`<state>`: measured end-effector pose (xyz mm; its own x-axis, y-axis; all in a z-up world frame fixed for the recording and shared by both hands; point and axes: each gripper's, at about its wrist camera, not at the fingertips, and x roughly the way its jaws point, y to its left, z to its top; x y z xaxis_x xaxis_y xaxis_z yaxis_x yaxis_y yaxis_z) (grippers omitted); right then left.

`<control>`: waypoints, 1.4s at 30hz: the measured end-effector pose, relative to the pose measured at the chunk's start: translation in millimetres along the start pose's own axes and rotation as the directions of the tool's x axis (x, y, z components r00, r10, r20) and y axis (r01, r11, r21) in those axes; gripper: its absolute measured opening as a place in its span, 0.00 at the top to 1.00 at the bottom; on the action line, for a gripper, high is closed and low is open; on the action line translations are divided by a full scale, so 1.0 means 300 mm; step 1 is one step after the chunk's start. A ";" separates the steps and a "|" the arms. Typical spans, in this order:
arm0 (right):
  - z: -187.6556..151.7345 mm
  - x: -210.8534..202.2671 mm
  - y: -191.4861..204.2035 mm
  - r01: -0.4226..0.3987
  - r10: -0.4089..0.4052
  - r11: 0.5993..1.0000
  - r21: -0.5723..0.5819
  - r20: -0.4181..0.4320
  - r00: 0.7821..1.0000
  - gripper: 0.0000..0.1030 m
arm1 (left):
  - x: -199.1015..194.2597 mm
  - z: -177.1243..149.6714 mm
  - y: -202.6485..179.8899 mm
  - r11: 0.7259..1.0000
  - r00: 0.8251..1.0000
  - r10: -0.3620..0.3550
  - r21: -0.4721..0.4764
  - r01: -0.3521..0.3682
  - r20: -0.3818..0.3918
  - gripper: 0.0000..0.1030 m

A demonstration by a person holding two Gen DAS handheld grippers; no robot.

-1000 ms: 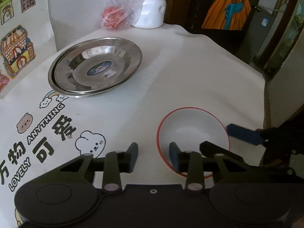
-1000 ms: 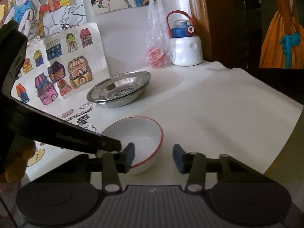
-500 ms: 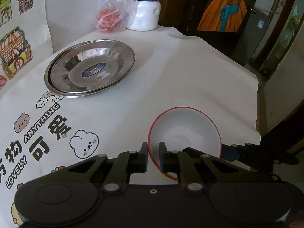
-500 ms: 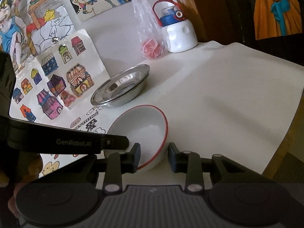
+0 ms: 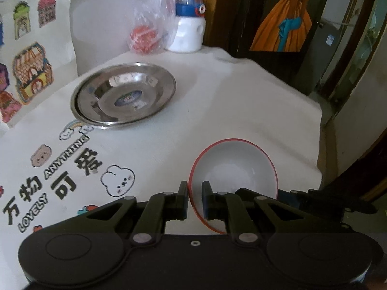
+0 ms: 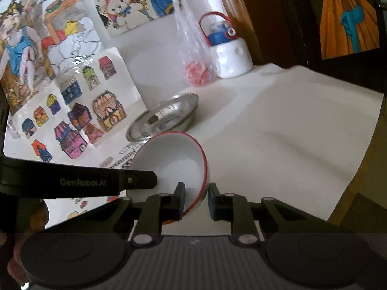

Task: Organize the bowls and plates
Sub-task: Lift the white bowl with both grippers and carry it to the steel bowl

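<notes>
The tabletop is covered by a white cloth printed with cartoon figures and lettering. Places are given relative to the bowl.

Steel plates are seen stacked beyond the bowl, well apart from it, toward the wall; a label is visible in the centre of the upper one. A white bottle with a blue lid stands further beyond, at the far edge of the tabletop, with a clear bag holding something red just beside it.

The bowl, white with a red rim, is found near the front edge of the tabletop and is tilted. Whether its base touches the cloth cannot be told.

The left gripper is applied to the near rim of the bowl; its jaws are narrow and are pressed on the wall, one inside and one outside. The right gripper is applied to the opposite rim; its jaws have just been closing, with the wall between them, and are seen clamped on it.
</notes>
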<state>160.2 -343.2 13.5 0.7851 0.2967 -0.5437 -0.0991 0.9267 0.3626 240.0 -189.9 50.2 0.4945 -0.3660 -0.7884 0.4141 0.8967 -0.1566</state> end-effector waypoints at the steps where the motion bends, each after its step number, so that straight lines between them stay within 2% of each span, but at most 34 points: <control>1: 0.002 -0.009 0.011 -0.002 0.002 1.000 -0.006 0.005 1.000 0.78 | -0.016 -0.001 0.000 1.000 1.000 0.002 0.002 -0.002 0.010 0.89; 13: -0.022 -0.107 0.184 -0.048 0.050 0.995 -0.088 0.018 0.999 0.78 | -0.213 -0.071 0.053 0.999 0.996 0.008 -0.039 -0.005 0.089 0.89; 21: -0.085 -0.160 0.331 -0.116 0.113 0.980 -0.160 -0.030 0.993 0.78 | -0.367 -0.168 0.153 0.993 0.994 0.001 -0.114 0.011 0.106 0.89; 28: -0.150 -0.187 0.425 -0.164 0.148 0.963 -0.213 -0.089 0.985 0.78 | -0.474 -0.283 0.218 0.987 0.992 0.033 -0.160 -0.014 0.119 0.89; 35: -0.200 -0.196 0.457 -0.163 0.131 0.956 -0.244 -0.141 0.981 0.78 | -0.513 -0.388 0.260 0.978 0.995 0.044 -0.206 -0.025 0.090 0.89; 42: -0.226 -0.200 0.478 -0.163 0.117 0.947 -0.276 -0.175 0.978 0.77 | -0.502 -0.448 0.273 0.973 0.998 0.028 -0.230 -0.013 0.064 0.89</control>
<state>57.3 -212.5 46.8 0.6490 0.4390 -0.6214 -0.3902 0.8932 0.2235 96.8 -27.9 76.2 0.5538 -0.3558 -0.7528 0.2213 0.9345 -0.2789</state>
